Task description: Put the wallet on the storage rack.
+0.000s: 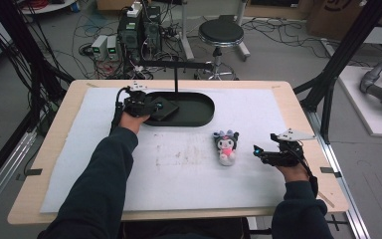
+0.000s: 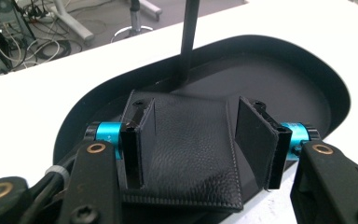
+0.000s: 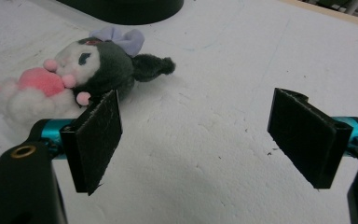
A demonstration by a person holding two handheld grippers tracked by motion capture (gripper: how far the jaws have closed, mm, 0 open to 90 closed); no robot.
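Observation:
A black leather wallet (image 2: 191, 154) lies at the near left end of a black oval tray (image 2: 284, 79), partly over its rim. My left gripper (image 2: 198, 116) stands open over it, one jaw on each side, pads not pressing. From above, that left gripper (image 1: 146, 107) sits at the tray's (image 1: 199, 109) left end by the wallet (image 1: 163, 107). A plush doll (image 1: 226, 144) with dark hair, a lilac bow and a pink and white body lies on the white mat. My right gripper (image 1: 258, 152) rests just right of it, open wide and holding nothing (image 3: 200, 126); the doll (image 3: 88, 65) lies beyond its left jaw.
A thin black post (image 1: 175, 74) rises from the tray's back edge with a crossbar on top. The white mat (image 1: 179, 164) covers most of the wooden table (image 1: 45, 164). Beyond the table stand a stool (image 1: 221, 34), electronics boxes (image 1: 139, 30) and cables.

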